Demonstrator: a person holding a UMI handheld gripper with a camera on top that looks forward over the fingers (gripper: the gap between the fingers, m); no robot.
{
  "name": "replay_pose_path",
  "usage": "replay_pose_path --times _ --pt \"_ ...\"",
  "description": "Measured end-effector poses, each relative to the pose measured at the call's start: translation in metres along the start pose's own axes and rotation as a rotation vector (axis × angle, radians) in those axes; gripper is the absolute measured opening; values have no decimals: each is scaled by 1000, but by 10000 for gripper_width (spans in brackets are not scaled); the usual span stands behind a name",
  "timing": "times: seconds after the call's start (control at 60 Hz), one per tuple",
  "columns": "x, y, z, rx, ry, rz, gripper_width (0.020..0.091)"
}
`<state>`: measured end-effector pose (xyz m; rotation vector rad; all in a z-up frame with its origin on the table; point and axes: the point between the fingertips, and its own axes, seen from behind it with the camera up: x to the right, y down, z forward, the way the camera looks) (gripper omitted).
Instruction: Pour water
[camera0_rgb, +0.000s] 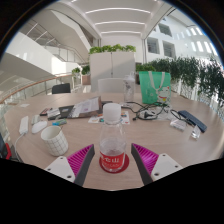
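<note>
Standing upright on the tabletop, the water bottle sits between the fingers of the tool, whose pads flank its red label with gaps showing, so the tool is wide, likely lined up to grasp. A white cup waits left of the tool.
</note>
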<state>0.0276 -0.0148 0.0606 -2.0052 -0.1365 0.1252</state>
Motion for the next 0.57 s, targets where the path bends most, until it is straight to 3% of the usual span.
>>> replay_pose_path --times 0.183,0.4,0.567 --pt "-17 -2 -99 -52 105 13 818" --pt "-66 -21 -232 -43 162 133 807" --pt "-78 -35 -286 -23 181 165 806"
